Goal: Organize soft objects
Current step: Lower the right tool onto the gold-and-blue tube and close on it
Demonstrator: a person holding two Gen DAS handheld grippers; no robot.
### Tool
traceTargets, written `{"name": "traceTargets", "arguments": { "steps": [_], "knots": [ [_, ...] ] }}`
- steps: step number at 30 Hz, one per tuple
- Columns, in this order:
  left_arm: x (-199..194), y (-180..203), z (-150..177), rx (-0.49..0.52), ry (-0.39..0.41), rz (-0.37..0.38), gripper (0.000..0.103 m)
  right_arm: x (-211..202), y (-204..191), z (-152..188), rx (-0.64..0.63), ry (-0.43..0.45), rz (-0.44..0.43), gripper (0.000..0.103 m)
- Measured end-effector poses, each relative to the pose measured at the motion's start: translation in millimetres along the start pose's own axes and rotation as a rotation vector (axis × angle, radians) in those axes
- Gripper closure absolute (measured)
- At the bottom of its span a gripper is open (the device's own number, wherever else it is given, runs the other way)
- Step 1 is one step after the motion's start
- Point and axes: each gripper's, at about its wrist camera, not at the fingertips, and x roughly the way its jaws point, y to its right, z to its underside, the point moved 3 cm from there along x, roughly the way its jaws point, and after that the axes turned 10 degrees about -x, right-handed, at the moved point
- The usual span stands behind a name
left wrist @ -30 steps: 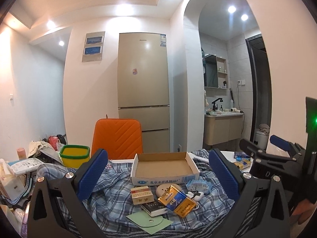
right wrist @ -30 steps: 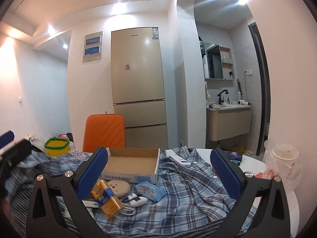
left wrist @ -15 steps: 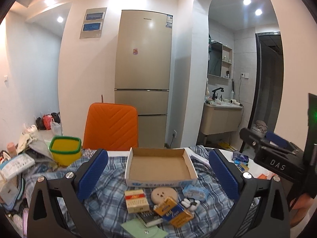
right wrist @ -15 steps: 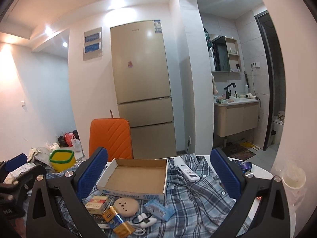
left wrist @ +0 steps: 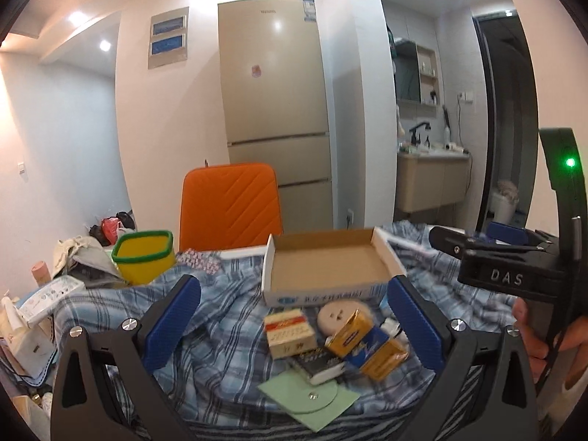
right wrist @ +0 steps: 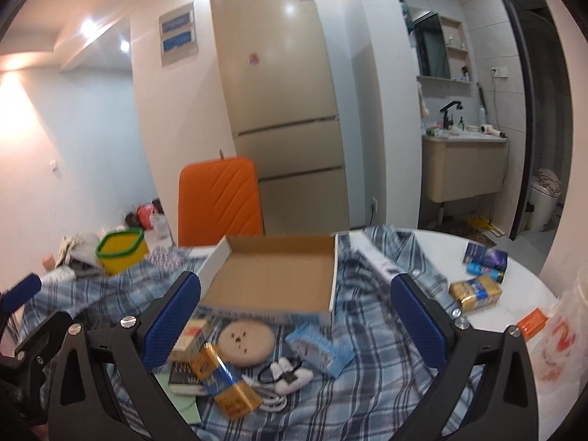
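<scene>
At the left of the left wrist view a yellow tub (left wrist: 144,257) with a green rim stood beside a heap of clutter, and the blue plaid cloth (left wrist: 220,334) spread from there across the whole lower half of the frame, rumpled into loose folds over the table. The left gripper (left wrist: 294,325) hovered above it with its jaws spread wide and nothing between them. Just right of centre a shallow cardboard box (left wrist: 327,268) sat on the cloth, empty as far as could be seen, and below it in the frame lay a cluster of small goods: a red-and-white carton (left wrist: 290,334), a round beige disc (left wrist: 338,316), a gold and blue packet (left wrist: 367,345) and a green paper sleeve (left wrist: 308,400). In the right wrist view the same cloth (right wrist: 386,349) filled the lower middle, the right gripper (right wrist: 296,325) hung over it with jaws likewise wide and empty, and a light blue pouch (right wrist: 319,347) and a white earphone tangle (right wrist: 290,369) lay near the centre; at the right edge the bare white table (right wrist: 522,294) carried a few packets. The cloth was judged light, limp and apt to slide and bunch, so anything lying on it would probably shift if it were pulled; a raised fold near the lower right of that frame seemed the safest place to pinch. The pouch looked soft and crushable, best taken across its narrow width with gentle pressure.
</scene>
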Motion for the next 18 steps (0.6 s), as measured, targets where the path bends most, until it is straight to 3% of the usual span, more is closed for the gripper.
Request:
{"name": "traceTargets", "arguments": {
  "steps": [6, 11, 18],
  "knots": [
    [17.0, -23.6, 20.8, -0.070, -0.058, 0.012, 0.001, 15.7, -27.7, 30.8, -0.104, -0.086, -0.032, 0.000],
    [32.3, -30.7, 41.3, -0.114, -0.083, 0.059, 0.003, 40.5, -46.4, 52.8, -0.158, -0.183, -0.083, 0.007],
    [35.1, -24.0, 52.8, -0.078, -0.065, 0.034, 0.003, 46.4, -51.6, 59.3, -0.183, -0.196, -0.086, 0.007]
  ]
}}
